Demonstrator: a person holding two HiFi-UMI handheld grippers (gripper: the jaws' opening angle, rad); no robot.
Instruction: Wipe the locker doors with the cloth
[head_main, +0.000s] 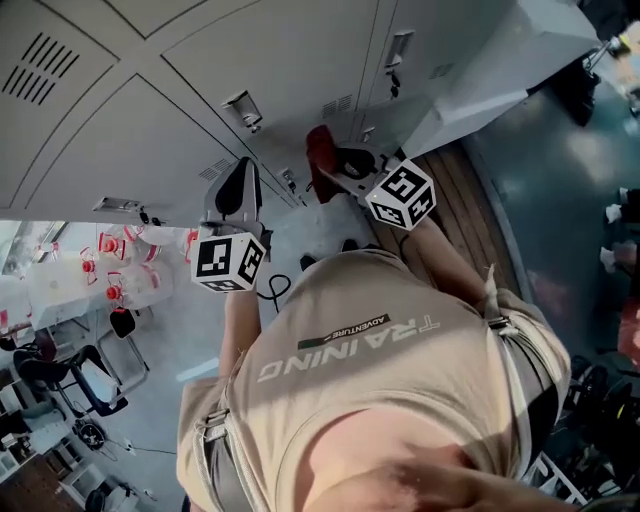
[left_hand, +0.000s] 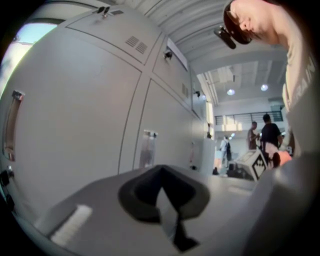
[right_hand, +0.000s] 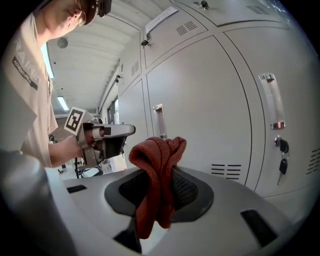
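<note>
Pointing both grippers at the locker doors (head_main: 120, 140), forearms reaching out ahead of the torso in the head view, side by side.

Right gripper (right_hand: 161, 167): jaws clenched on the red cloth (right_hand: 156, 152). The cloth bunches up above the jaw tips and hangs down in front of them. In the head view the cloth sits at the gripper's tip, close up to a lower door; can't tell if it's touching the panel.

Left gripper (left_hand: 161, 175): jaws pressed together, nothing between them. It is aimed at a door panel and clear of it.

The right gripper view shows the left hand (right_hand: 62, 147) wrapped round the left gripper's grip, marker cube (right_hand: 75, 120) on top, nose level and pointing at the lockers. Keys (right_hand: 283, 165) hang from a lock at right.
</note>
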